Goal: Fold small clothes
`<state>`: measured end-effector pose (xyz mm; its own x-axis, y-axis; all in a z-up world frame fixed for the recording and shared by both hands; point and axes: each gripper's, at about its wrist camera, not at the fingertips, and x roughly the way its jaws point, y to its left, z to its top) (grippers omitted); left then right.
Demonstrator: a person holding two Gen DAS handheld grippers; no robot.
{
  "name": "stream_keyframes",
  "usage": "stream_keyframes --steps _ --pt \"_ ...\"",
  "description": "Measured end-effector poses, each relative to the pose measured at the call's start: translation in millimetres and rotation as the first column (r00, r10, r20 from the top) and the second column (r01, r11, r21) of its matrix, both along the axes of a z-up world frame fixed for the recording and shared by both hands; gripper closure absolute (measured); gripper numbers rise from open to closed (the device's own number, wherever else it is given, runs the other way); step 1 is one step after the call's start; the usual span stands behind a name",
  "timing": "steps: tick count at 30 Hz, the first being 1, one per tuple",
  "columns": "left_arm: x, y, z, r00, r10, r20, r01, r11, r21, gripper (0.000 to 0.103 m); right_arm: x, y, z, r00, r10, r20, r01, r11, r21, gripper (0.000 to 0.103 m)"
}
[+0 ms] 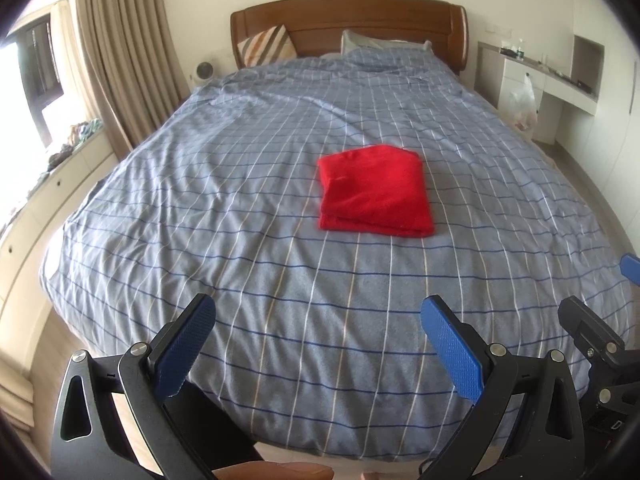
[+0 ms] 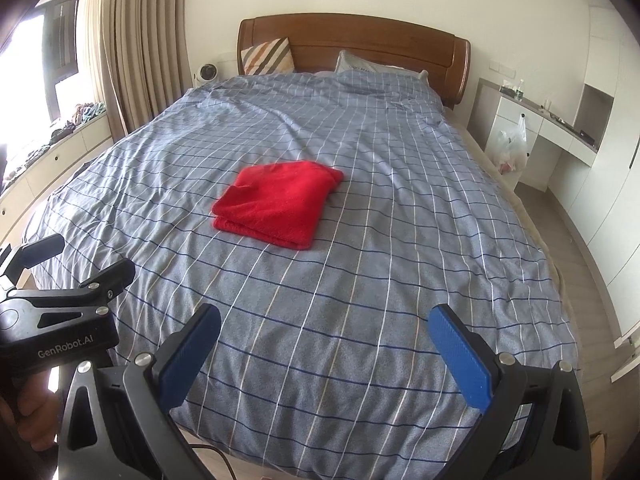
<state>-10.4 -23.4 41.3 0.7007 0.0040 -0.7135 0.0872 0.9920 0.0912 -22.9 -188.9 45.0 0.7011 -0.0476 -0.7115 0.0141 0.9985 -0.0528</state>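
A red garment (image 1: 374, 190) lies folded into a neat rectangle on the blue checked bedspread (image 1: 240, 200), near the middle of the bed. It also shows in the right wrist view (image 2: 278, 202). My left gripper (image 1: 318, 308) is open and empty, held above the foot of the bed, well short of the garment. My right gripper (image 2: 324, 316) is open and empty, also above the foot of the bed and apart from the garment. The right gripper's body (image 1: 592, 336) shows at the left view's right edge; the left gripper's body (image 2: 60, 312) shows at the right view's left edge.
A wooden headboard (image 1: 348, 16) with a striped cushion (image 1: 266, 46) and a pillow (image 1: 380, 44) stands at the far end. Curtains (image 1: 124, 60) and a low cabinet (image 1: 48, 184) with clutter are left. A white desk (image 1: 540, 80) with a plastic bag (image 1: 522, 104) is right.
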Motion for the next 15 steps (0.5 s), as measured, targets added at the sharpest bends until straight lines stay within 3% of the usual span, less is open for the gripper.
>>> stream_keyframes --steps 10,15 --pt "1.4 7.3 -1.6 1.000 -0.006 -0.015 0.005 0.998 -0.062 0.000 0.4 1.0 -2.1 1.000 0.000 -0.003 0.000 1.000 0.001 0.001" --pt "1.1 5.4 -2.2 1.000 -0.004 -0.009 0.003 0.999 -0.051 0.000 1.3 0.7 -4.0 1.000 0.001 -0.007 -0.001 1.000 0.006 0.001"
